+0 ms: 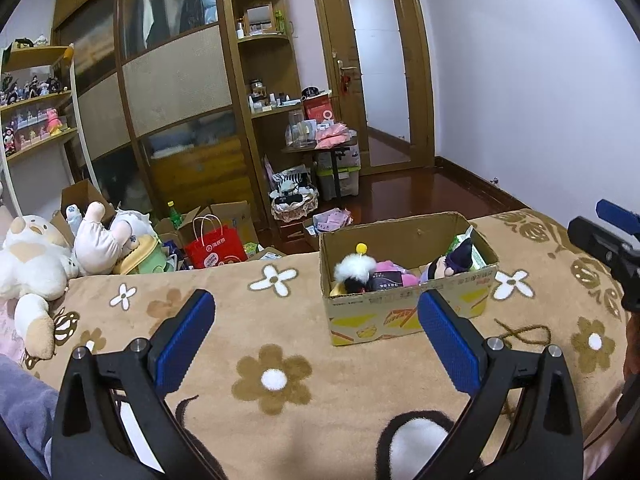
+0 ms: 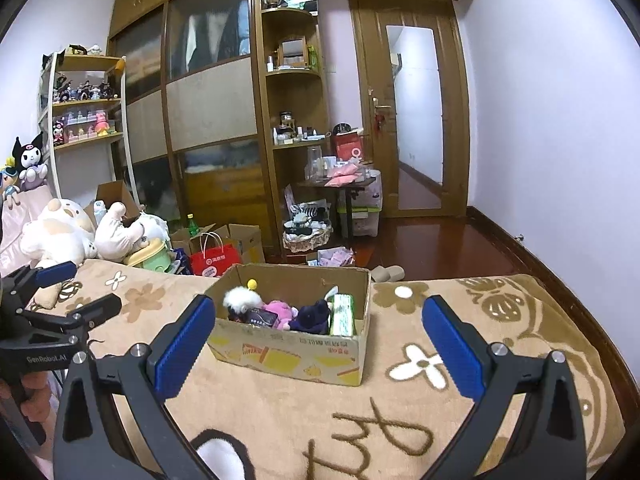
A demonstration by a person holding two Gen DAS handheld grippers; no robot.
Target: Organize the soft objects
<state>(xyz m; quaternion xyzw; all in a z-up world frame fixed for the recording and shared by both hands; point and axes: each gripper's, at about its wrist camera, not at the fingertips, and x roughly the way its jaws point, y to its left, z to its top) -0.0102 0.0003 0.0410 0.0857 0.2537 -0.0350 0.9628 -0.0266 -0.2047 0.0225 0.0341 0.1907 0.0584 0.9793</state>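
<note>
A cardboard box (image 1: 412,308) stands on a tan flowered blanket (image 1: 276,380). It holds several soft toys: a white fluffy one (image 1: 352,270), a pink one (image 1: 394,270) and a dark purple one (image 1: 460,258), plus a green pack. My left gripper (image 1: 316,320) is open and empty, hovering just short of the box. My right gripper (image 2: 318,324) is open and empty, above the blanket with the box (image 2: 292,352) between and beyond its fingers. The same toys show there, white (image 2: 242,298), pink (image 2: 282,310) and purple (image 2: 316,314). Each gripper shows at the edge of the other's view.
Large white plush toys (image 1: 36,256) lie at the blanket's left end, also seen in the right wrist view (image 2: 60,232). Beyond the bed are a red paper bag (image 1: 214,246), open boxes, a basket, a small table, shelves, a wardrobe and a door.
</note>
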